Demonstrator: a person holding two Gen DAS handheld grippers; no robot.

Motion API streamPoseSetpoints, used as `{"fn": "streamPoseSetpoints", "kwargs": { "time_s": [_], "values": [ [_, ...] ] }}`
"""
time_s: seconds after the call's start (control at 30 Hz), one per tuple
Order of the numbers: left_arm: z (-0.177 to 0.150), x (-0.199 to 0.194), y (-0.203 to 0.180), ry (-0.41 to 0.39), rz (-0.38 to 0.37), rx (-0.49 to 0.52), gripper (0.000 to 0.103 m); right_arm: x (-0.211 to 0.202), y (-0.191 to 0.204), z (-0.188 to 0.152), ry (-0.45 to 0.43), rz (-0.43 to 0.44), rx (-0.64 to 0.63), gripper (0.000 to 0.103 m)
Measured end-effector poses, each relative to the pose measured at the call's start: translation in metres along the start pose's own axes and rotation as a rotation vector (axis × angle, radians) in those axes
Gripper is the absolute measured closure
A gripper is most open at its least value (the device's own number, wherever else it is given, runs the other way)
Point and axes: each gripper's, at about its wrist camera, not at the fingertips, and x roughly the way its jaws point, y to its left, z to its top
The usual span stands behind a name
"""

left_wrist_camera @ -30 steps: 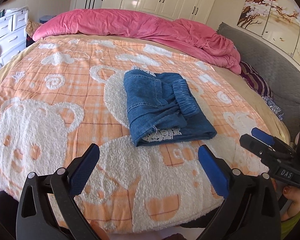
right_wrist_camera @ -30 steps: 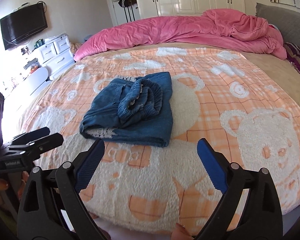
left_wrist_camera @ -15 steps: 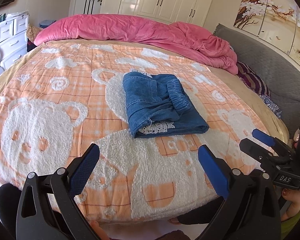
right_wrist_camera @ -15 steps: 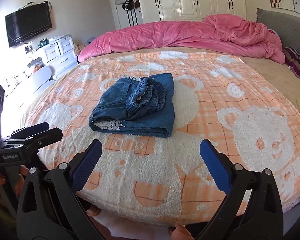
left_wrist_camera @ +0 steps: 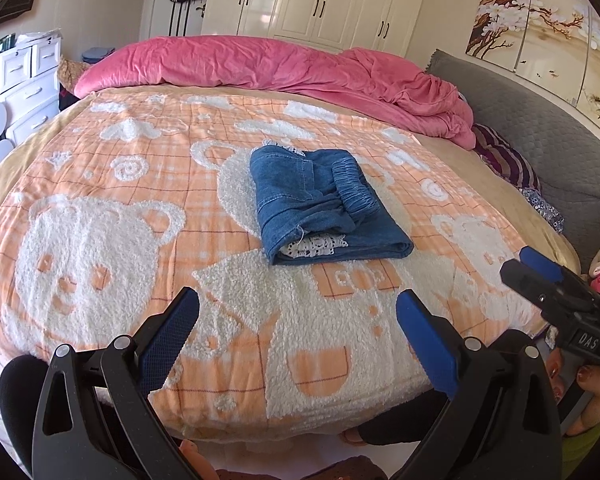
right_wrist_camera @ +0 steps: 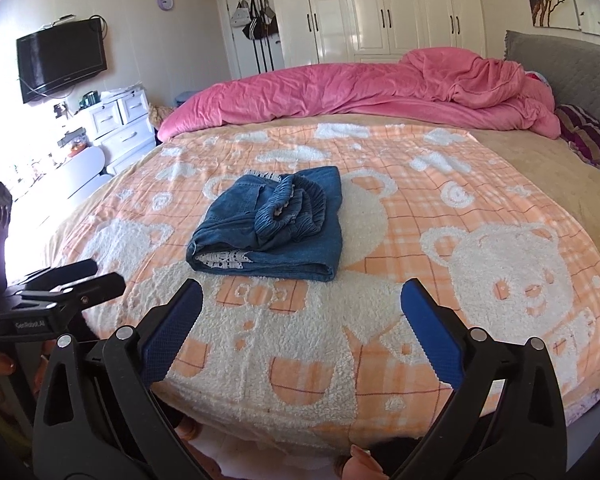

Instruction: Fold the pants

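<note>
Our left claw [left_wrist_camera: 298,324] sits at the bottom of its frame, spread wide and holding nothing; our right claw [right_wrist_camera: 302,322] is the same, gaping and empty, low in its own view. Both are short of the pants [left_wrist_camera: 324,206], well apart from them. The pants lie folded into a compact denim bundle at the middle of the frame on the bear-print blanket [left_wrist_camera: 100,240]. We judge the folding finished; what remains, at most, is tidying the bunched waistband [right_wrist_camera: 296,210].
</note>
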Motion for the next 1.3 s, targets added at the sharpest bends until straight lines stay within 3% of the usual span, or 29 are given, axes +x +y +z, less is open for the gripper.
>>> {"fn": "streamPoseSetpoints", "kwargs": {
  "time_s": [0.6,1.3],
  "values": [
    [-0.018,0.027,0.004,0.072,0.031,-0.03,0.004,0.028,-0.002,-0.021,0.082,-0.015,-0.006,0.009],
    [-0.017,0.023,0.003,0.06,0.035,-0.028,0.004,0.03,-0.001,-0.022,0.098,-0.023,-0.001,0.009]
  ]
}}
